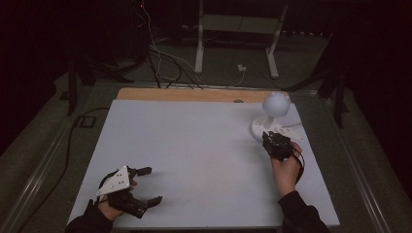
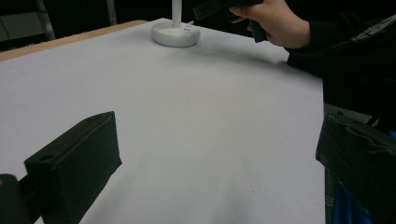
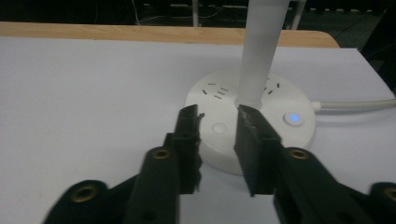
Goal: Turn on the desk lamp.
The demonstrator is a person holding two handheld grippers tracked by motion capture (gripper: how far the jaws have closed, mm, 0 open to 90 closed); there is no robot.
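Observation:
A white desk lamp stands at the table's far right, with a globe head (image 1: 276, 104), a stem (image 3: 259, 51) and a round base (image 1: 258, 130). The base (image 3: 210, 93) carries a round button (image 3: 218, 127) and a lit blue light (image 3: 293, 118). My right gripper (image 1: 268, 137) is at the base's near edge. In the right gripper view it (image 3: 218, 119) stands open by a narrow gap, its jaws to either side of the button and holding nothing. My left gripper (image 1: 151, 185) rests wide open at the near left corner, empty (image 2: 217, 158). The left gripper view shows the lamp base (image 2: 176, 35) and the right hand (image 2: 273, 18).
The white table top (image 1: 194, 145) has a wooden strip (image 1: 194, 94) along its far edge. The lamp's white cable (image 3: 355, 105) runs off to the right. Behind the table, cables (image 1: 165, 68) lie on the floor by a white stand (image 1: 238, 24).

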